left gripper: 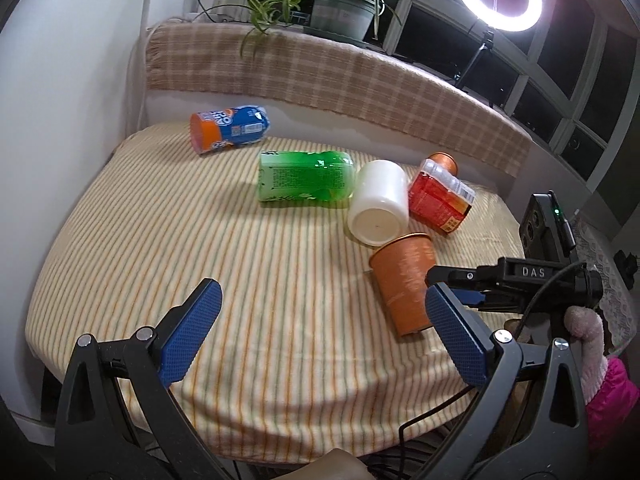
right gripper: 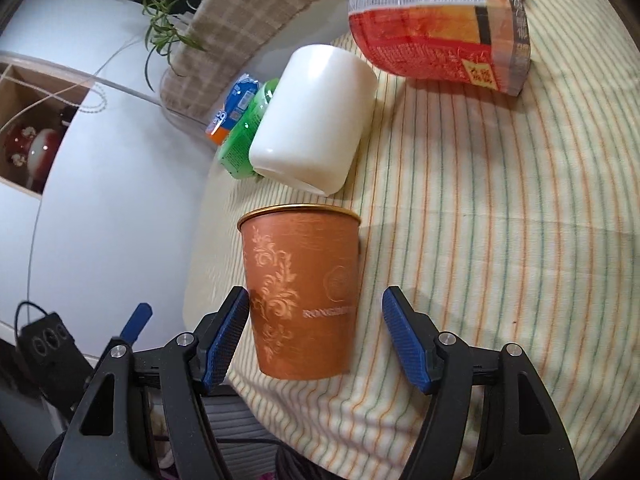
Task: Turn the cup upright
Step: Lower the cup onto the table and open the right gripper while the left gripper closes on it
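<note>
My right gripper (right gripper: 316, 342) is spread wide around the terracotta-orange paper cup with a gold rim and pale floral print (right gripper: 302, 296). The cup lies on its side on the yellow striped tablecloth (right gripper: 500, 240), near the table's front edge, rim pointing away from me twd the other stuff. My left-side blue pad (right gripper: 226, 340) sits right at the cup wall, looks like it's touching or nearly so; the right-side pad is clear of the cup w/ cloth showing in the gap. So not clamped on it.

From the left wrist cam the same cup (left gripper: 404, 284) shows at right, base twd the table edge, w/ my right gripper's black finger (left gripper: 452, 274) coming in across its side from the right.

My left gripper (left gripper: 316, 334) hangs over the front of the cloth (left gripper: 200, 232), jaws wide apart, nothing between them, well apart from the cup.

Just past the cup's rim lies a white cylindrical mug on its side (right gripper: 312, 120), flat bottom facing the left cam (left gripper: 378, 204). Beside that, a red-and-orange plastic-wrapped snack tub (right gripper: 440, 24), also tipped over. On the mug's other side, a green translucent bottle lying flat (left gripper: 306, 176), and further back a blue-and-orange wrapped container (left gripper: 228, 128), on its side too.
</note>
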